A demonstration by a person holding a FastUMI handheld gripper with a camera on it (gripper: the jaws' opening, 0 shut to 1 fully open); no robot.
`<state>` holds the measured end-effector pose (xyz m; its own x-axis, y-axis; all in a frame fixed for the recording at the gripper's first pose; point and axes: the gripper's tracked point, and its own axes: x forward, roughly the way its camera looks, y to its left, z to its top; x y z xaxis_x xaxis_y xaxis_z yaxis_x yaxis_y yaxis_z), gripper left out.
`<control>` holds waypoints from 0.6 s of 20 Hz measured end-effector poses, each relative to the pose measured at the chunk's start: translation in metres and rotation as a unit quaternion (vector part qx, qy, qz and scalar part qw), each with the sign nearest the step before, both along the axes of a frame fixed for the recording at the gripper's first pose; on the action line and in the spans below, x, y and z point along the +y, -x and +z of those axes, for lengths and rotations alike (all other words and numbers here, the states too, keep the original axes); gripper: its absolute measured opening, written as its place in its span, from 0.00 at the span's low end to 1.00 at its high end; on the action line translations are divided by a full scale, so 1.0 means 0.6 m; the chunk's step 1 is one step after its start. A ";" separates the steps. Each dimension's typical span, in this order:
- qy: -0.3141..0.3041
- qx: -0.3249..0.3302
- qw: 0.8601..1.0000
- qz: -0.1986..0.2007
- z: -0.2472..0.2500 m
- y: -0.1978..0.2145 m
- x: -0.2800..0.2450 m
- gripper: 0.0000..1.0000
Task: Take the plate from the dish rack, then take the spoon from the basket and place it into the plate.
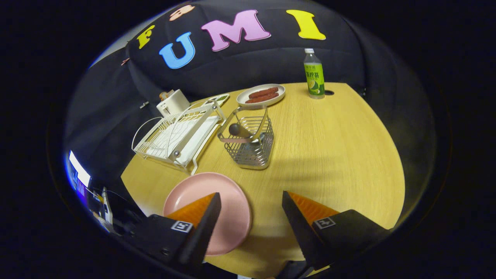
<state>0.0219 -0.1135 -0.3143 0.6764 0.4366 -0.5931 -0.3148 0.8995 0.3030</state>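
The spoon [241,131] is seen in the basket [248,145], with its dark rounded end up near the basket's left rim and its handle slanting down to the right into the wire cage; how far down it runs cannot be told. From the gripper [251,207] the spoon lies at about 12 o'clock, straight ahead and beyond the jaws, with open counter [329,155] between. Its long axis is tilted, leaning from roughly 10 o'clock at the top toward 4 o'clock at the bottom, so a grasp near the raised end would likely be wanted, with the jaws turned across that lean.

The jaws are held wide apart and nothing is gripped between them.

The plate [217,209] is already laid flat on the counter, just under and beside the left finger, at about 9 o'clock from the midpoint of the jaws. It is judged that the first step is done and the spoon is next in hand.

Outward from the basket, the rack [176,135] is set just beside it at 9 o'clock. A second dish with sausages [261,95] is placed behind the basket at 12 o'clock, and a bottle [314,74] stands farther off at 1 o'clock. A white toaster-like box [173,102] is seen behind the rack.
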 end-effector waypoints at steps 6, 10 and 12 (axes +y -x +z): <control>0.037 -0.171 0.984 -0.024 0.091 -0.059 -0.026 0.98; 0.026 -0.186 0.982 -0.020 0.081 -0.086 0.007 0.98; 0.029 -0.199 0.980 -0.016 0.078 -0.102 0.017 0.98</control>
<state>0.0832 -0.1032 -0.2675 0.8712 0.3857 -0.3036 -0.3698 0.9225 0.1107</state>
